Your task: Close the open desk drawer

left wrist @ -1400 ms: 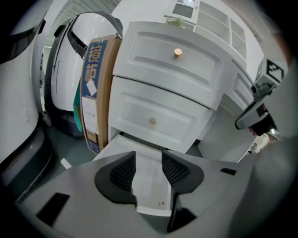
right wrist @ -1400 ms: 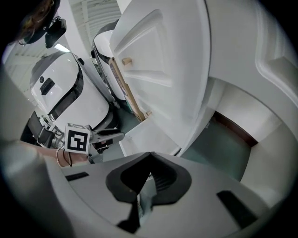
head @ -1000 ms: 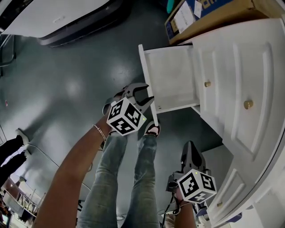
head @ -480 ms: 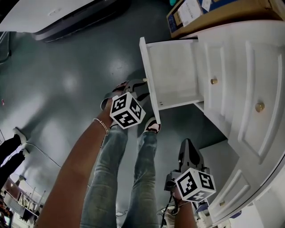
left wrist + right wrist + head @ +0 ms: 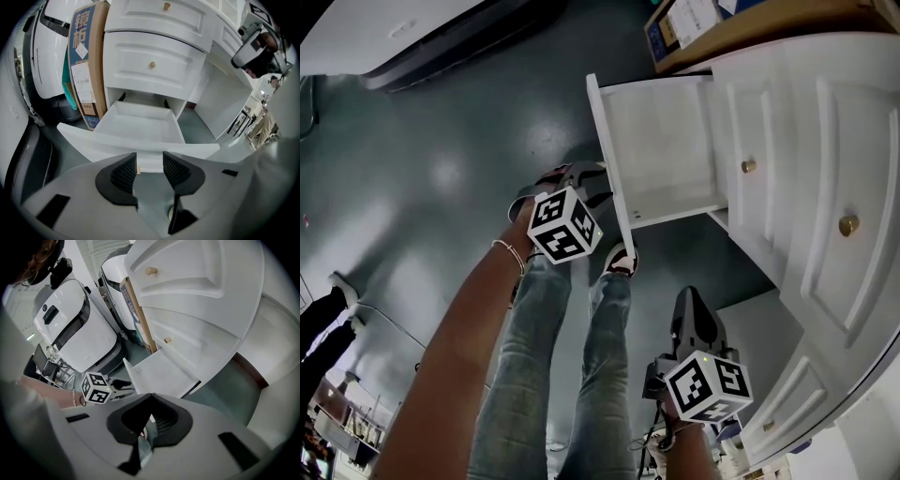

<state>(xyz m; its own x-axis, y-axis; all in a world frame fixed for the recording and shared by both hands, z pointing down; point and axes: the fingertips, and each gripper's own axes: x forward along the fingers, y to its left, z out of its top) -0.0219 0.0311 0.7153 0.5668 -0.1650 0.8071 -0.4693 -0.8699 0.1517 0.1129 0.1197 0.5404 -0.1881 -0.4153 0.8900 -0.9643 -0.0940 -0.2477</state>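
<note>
Grey floor [image 5: 441, 187] fills the left of the head view. At right stands a white desk [image 5: 825, 122], its drawer [image 5: 666, 150] pulled out at upper centre. At centre the left gripper [image 5: 589, 183] sits just before the drawer's front panel, jaws apart, gripping nothing. At lower right, the right gripper [image 5: 692, 300] has its jaws together, empty.

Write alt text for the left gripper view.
An open, empty white drawer sticks out of a white desk. The left gripper, jaws apart, hovers just before its front panel, holding nothing. A cardboard box stands beside the desk.
</note>
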